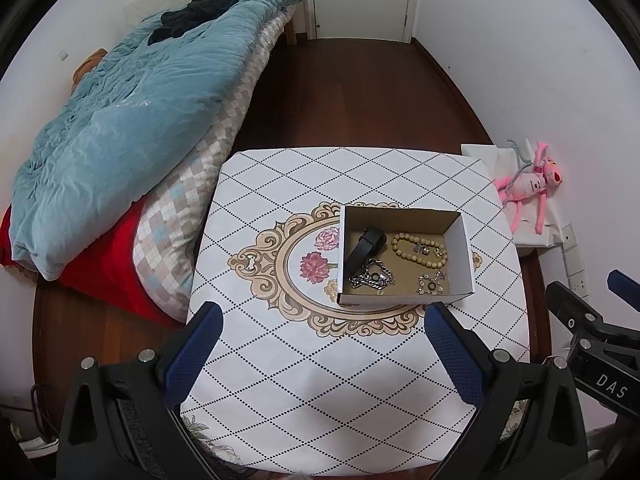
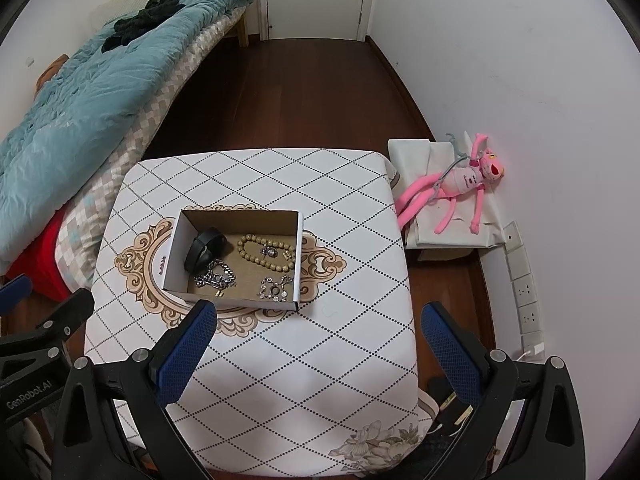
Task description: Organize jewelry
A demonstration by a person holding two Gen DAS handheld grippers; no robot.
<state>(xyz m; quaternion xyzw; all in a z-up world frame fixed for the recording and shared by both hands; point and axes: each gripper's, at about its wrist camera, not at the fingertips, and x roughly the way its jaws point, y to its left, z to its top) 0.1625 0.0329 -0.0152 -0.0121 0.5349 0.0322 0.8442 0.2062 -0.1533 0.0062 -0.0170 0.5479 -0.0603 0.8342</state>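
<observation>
1. The left gripper (image 1: 322,322) is held wide apart above the near part of the table (image 1: 304,380), with nothing between its blue pads; it is seen well short of the box (image 1: 404,298).
2. All the jewelry is found inside the open cardboard box, which is set near the middle of the patterned tablecloth. Nothing of the task is seen lying loose on the cloth.
3. At the left of the box a black band (image 2: 204,250) is leaned partly against the left wall. It is judged stiff and light, with a smooth face that may slip; it is best taken across its width at the raised upper end.
4. Just in front of it, a silver chain (image 2: 216,278) is heaped at the near left corner. It is judged limp and the heaviest piece there; a pinch on the thickest bunch of links is advised, since a single strand is likely to slide out and trail.
5. Further right, a beaded bracelet (image 2: 266,252) is laid in a loop, with small silver trinkets (image 2: 272,252) inside the loop. The beads are judged hard and round, so rolling between the pads is expected; one side of the loop is to be pinched squarely.
6. At the near right, a small crystal piece (image 2: 274,290) is seen, judged light and delicate; a gentle grip at its centre is suggested.
7. The right gripper (image 2: 318,322) is likewise spread wide and empty, near the box's front wall.
</observation>
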